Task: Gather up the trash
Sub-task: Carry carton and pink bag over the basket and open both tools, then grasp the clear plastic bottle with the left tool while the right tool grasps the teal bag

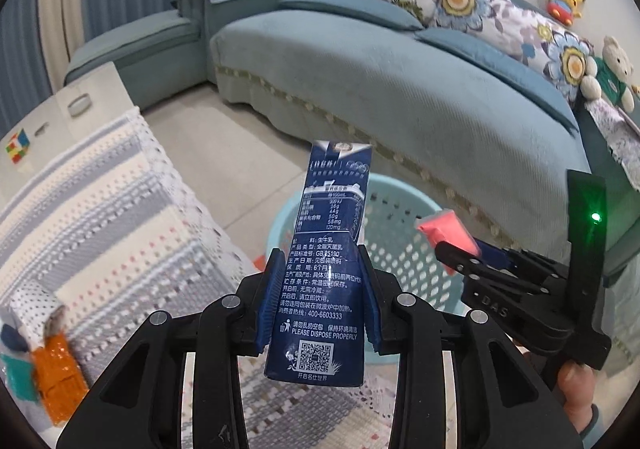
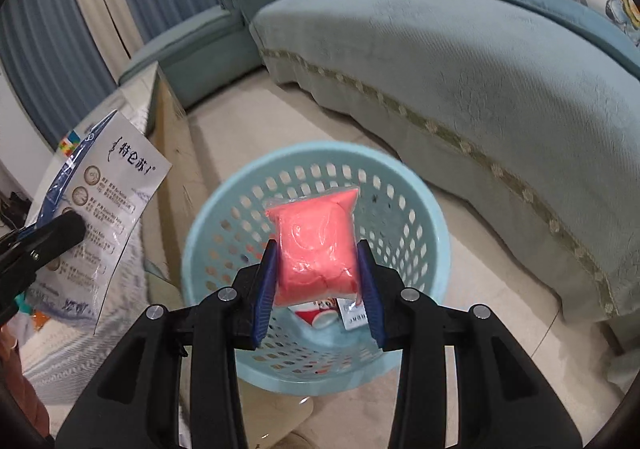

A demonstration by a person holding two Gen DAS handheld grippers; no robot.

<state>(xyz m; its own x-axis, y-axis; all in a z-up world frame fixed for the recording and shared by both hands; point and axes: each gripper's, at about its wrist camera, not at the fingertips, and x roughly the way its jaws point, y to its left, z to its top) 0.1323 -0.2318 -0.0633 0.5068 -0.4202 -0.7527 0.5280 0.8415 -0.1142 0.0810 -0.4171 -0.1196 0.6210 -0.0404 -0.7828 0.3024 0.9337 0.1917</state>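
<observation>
My left gripper (image 1: 318, 297) is shut on a flattened blue milk carton (image 1: 324, 269), held upright over the table edge, just left of the light blue trash basket (image 1: 400, 209). My right gripper (image 2: 318, 289) is shut on a pink packet in clear wrap (image 2: 316, 245) and holds it above the basket (image 2: 248, 193) opening. The right gripper and its pink packet (image 1: 444, 229) also show in the left wrist view, over the basket. The carton's white face (image 2: 108, 209) shows at the left of the right wrist view. Some trash (image 2: 324, 315) lies on the basket floor.
A striped knitted cloth (image 1: 104, 217) covers the table at left, with an orange wrapper (image 1: 56, 377) and a teal scrap (image 1: 18, 377) on it. A cube puzzle (image 1: 18, 147) sits on a white cabinet. A teal sofa (image 1: 400, 89) with cushions and plush toys stands behind the basket.
</observation>
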